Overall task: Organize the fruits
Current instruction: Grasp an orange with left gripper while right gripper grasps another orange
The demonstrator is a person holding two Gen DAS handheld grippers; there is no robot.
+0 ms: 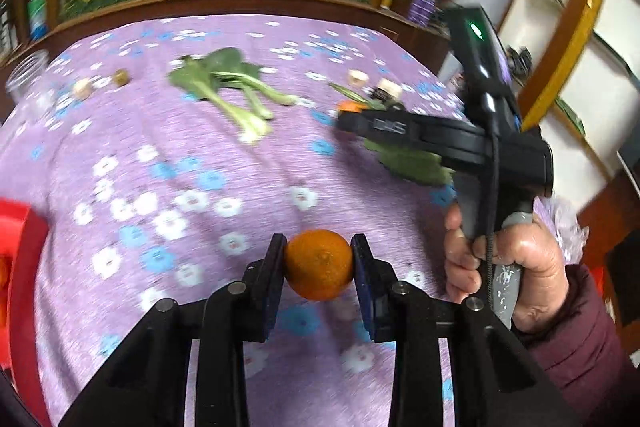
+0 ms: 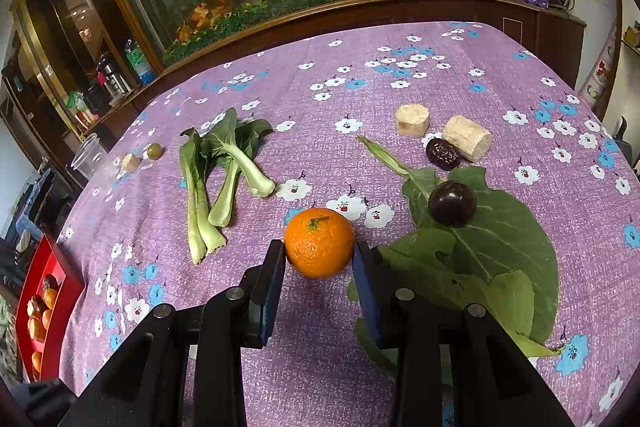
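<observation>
An orange (image 1: 319,265) is clamped between the pads of the left gripper (image 1: 319,259), which is closed tight on its two sides; the fruit is seen above the purple flowered cloth of the worktop (image 1: 240,187), and that view is blurred. A second orange (image 2: 319,242) is pressed on both sides by the pads of the right gripper (image 2: 319,255), stem upward, with its underside against the cloth. The right gripper is also seen in the left wrist view, gripped at its handle by a hand (image 1: 504,267) in a dark red sleeve. Just right of the second orange a large green leaf (image 2: 492,251) is spread out, and a dark round fruit (image 2: 452,203) is set on it. Bok choy stalks (image 2: 218,179) are laid to the left. At the left edge a red tray (image 2: 52,291) holding fruit is visible beside the worktop.
</observation>
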